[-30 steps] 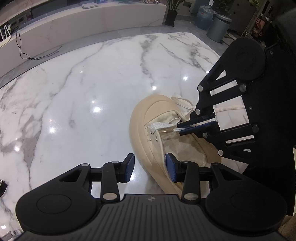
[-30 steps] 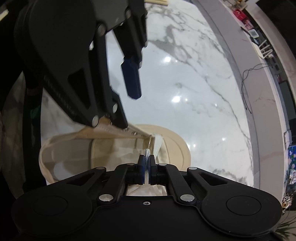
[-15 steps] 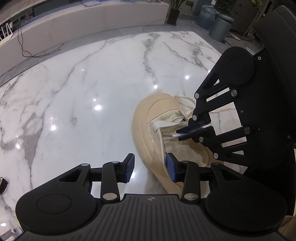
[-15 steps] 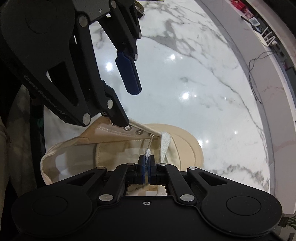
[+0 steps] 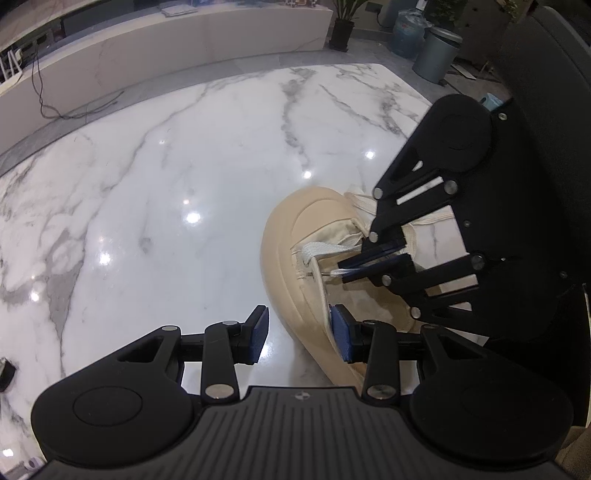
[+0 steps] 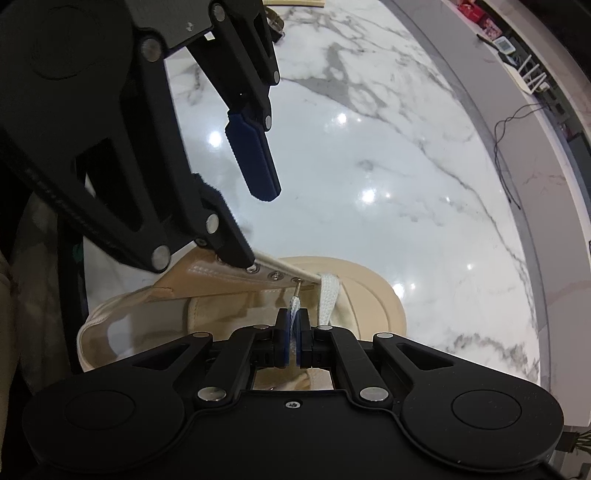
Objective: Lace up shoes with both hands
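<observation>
Cream canvas shoe (image 5: 295,266) lies on the white marble table (image 5: 166,192), toe toward the middle of the slab, opening toward the person.

Right gripper (image 6: 293,332): jaws pressed together, pinching the white lace (image 6: 294,308) just behind its clear tip. The tip points at the row of metal eyelets (image 6: 275,275) on the shoe's near flap and sits at the eyelet second from the toe; whether it has entered the hole cannot be told. A flat loop of the same lace crosses the shoe just beside it, at the toe end of the eyelet row.

Left gripper (image 5: 299,334): jaws partly spread, one blue pad (image 5: 258,334) over bare marble outside the sole, the other against the inside of the shoe's side wall. The wall and sole edge stand between the two pads; the outer pad is clear of the sole, so no squeeze is seen.

The two grippers are close, nearly crossing above the shoe.

Background: a grey bin (image 5: 436,55) and a potted plant (image 5: 341,22) on the floor beyond the table.
</observation>
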The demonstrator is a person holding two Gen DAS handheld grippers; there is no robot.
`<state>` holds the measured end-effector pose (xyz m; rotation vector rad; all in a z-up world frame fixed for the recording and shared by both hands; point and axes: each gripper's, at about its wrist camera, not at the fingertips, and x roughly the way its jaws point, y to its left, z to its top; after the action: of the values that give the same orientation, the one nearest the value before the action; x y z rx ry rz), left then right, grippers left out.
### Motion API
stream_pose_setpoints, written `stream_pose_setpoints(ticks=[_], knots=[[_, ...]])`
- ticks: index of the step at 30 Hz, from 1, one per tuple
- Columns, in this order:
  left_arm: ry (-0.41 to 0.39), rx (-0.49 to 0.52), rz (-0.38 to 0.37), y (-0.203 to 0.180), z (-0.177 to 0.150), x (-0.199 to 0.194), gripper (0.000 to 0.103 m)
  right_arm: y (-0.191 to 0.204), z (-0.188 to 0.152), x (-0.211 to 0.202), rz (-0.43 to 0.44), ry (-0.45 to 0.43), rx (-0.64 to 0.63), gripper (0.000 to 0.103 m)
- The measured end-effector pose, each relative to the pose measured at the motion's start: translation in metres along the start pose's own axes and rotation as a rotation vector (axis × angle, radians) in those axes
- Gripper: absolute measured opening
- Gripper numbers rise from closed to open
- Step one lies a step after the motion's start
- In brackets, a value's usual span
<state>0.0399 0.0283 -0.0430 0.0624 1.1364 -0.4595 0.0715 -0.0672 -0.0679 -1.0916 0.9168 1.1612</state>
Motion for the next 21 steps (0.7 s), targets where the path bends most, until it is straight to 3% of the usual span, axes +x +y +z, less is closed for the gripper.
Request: stream_pose_setpoints(ticks=[7,21], knots=[[-0.018,0.034,0.040,0.000,0.002,-0.012,0.036,-0.002,-0.001,0.001,-0.004,-0.016,0.019,0.001],[0.035,0.095,0.062,0.002,0.007,-0.003,0.036,-0.012,-0.009,-0.004,0.049,-0.089,0.103,0.001]])
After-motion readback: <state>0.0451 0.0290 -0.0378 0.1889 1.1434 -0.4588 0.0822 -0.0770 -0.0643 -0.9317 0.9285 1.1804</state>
